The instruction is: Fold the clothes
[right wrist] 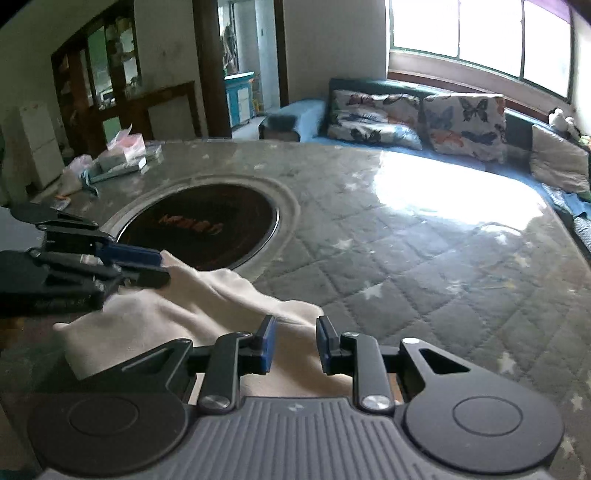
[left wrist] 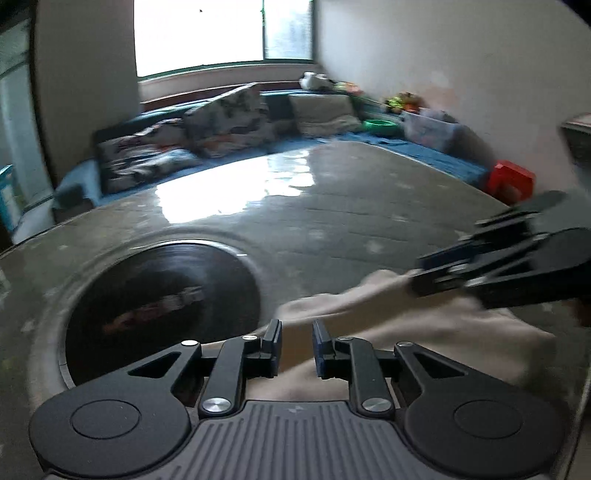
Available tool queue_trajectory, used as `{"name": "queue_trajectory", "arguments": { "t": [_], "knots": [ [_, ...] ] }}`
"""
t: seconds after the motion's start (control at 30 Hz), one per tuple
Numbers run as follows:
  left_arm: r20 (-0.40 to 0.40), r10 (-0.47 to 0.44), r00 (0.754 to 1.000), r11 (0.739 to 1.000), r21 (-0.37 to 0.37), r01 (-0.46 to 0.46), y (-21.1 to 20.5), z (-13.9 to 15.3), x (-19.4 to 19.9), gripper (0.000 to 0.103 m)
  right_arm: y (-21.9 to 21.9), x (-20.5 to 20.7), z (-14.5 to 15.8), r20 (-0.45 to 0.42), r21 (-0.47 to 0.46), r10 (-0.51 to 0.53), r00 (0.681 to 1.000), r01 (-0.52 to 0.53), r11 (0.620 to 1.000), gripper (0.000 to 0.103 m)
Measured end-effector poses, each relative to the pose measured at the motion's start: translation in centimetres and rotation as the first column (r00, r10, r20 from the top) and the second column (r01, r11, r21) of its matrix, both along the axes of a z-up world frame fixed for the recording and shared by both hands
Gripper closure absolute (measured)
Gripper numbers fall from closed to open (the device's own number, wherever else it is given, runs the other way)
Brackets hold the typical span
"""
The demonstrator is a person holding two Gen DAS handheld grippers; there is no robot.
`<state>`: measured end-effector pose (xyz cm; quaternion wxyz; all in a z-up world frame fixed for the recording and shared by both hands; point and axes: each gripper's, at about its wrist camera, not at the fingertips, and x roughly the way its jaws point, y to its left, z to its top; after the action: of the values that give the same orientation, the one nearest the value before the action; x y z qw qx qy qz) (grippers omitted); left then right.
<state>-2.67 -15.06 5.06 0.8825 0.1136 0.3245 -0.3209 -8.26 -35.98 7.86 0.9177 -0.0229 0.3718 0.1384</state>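
Cream cloth [right wrist: 184, 314] lies closest, bunched up at the near edge of the surface [right wrist: 424, 258], just in front of both cameras. It has soft folds and a raised corner.

In the left wrist view, the left hand-held gripper [left wrist: 296, 349] has its two blue-tipped fingers apart, with the cloth [left wrist: 369, 332] seen through the gap. Nothing is pinched between them. In the right wrist view, the right hand-held gripper [right wrist: 295, 345] also has its fingers apart over the cloth.

Seen from the side, things look different. The right hand-held gripper [left wrist: 436, 273] reaches in with its tips at a raised edge of the cloth, but the picture is too blurry to tell if it pinches. The left hand-held gripper [right wrist: 162, 266] has its tips touching the cloth's raised corner.

Past the cloth, a round black plate [right wrist: 207, 229] sits in the grey quilted cover. A few packets [right wrist: 122, 155] lie at the far left corner. Beyond the far edge stands a blue sofa [right wrist: 310, 107] with butterfly cushions [right wrist: 465, 125], under a bright window [right wrist: 480, 33].
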Motion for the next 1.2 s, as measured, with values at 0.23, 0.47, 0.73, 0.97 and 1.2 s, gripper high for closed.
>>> {"name": "queue_trajectory", "arguments": {
  "t": [0.23,0.47,0.73,0.97,1.2],
  "knots": [
    [-0.046,0.024,0.999,1.000,0.010,-0.023,-2.0,-1.2,2.0,0.083,1.9,1.7,-1.0,-0.018,-0.034,0.003,1.000,-0.004,0.999,0.081],
    [-0.044,0.037,0.998,0.999,0.013,-0.037,-2.2,-1.8,2.4,0.083,2.3,2.2,-1.4,-0.014,-0.049,0.004,1.000,-0.004,0.999,0.081],
    [-0.030,0.044,0.999,0.999,0.019,-0.044,-2.4,-2.0,2.2,0.082,1.0,-2.0,0.4,-0.006,-0.084,0.037,0.999,-0.037,0.996,0.081],
    [-0.027,0.051,0.998,0.998,0.023,-0.051,-2.5,-2.0,2.2,0.081,-1.8,-3.4,-1.2,-0.040,-0.080,-0.052,0.998,0.048,0.996,0.082],
    [-0.028,0.060,0.998,0.998,0.011,-0.060,-2.4,-1.8,2.2,0.081,-3.1,-3.5,-0.8,-0.038,-0.058,-0.091,0.995,0.089,0.994,0.087]
  ]
}}
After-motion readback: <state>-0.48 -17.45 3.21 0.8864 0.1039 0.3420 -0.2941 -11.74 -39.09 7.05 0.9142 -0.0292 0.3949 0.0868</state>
